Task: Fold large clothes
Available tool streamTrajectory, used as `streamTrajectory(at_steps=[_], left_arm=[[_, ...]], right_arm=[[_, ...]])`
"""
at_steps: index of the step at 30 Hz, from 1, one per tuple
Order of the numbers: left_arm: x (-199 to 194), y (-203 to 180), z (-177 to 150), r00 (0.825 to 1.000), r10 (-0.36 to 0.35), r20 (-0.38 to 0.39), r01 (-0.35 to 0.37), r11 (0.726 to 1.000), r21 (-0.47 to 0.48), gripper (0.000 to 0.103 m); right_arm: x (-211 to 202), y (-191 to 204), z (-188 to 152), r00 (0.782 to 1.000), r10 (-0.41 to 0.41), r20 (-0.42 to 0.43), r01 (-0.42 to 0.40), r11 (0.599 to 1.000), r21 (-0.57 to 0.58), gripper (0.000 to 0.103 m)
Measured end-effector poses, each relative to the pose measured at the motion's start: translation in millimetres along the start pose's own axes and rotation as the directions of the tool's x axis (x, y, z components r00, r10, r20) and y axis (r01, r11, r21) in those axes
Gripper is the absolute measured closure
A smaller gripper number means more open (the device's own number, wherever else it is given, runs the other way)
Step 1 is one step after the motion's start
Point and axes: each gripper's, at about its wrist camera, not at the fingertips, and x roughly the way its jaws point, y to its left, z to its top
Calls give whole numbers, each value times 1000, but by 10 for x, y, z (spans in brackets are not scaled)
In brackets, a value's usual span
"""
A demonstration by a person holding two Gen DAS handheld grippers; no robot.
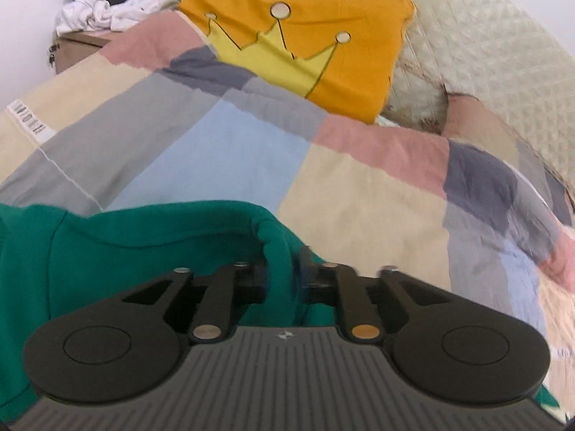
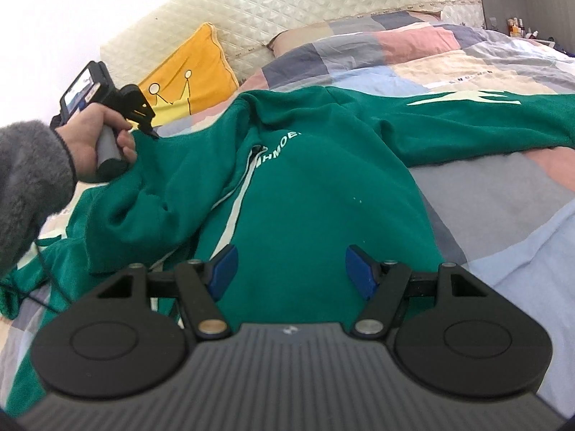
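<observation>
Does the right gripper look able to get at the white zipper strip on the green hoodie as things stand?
Probably yes: the right gripper hovers open above the green hoodie, and the zipper strip lies uncovered just ahead to its left.

Count on inspection: one green zip-front jacket [image 2: 323,186], one patchwork duvet [image 1: 222,136], one yellow crown cushion [image 1: 323,46] at far left, one pile of clothes [image 1: 111,3], two handheld grippers, left gripper [image 1: 278,269] and right gripper [image 2: 291,269], one visible hand [image 2: 97,143].

Bright, even daylight, soft shadows. Wall [image 2: 54,7] blown out white. Strong fisheye bending at edges; slight blur on right edge of quilt [image 1: 553,305].
</observation>
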Motion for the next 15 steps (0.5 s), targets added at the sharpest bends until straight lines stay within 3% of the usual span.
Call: streamTrajectory(at_steps=[1,4,10,15], left_arm=[[-46,6,-39,1000,2,-14,-2,1000,17,62],[-323,16,-218,998,-35,-54,40,995,89,60],[-1201,-11,-570,996,-87,-28,92,963,252,56],[-2009,162,-1050,988,-153,6,147,958,245,56]], right_arm=[[3,0,1,1000,2,-1,-2,1000,-1,35],[-12,0,-7,1000,19,-4,-19,1000,-3,35],[-103,36,20,999,26,25,-25,999,-23,35],[-192,48,21,999,36,30,-35,999,-35,35]])
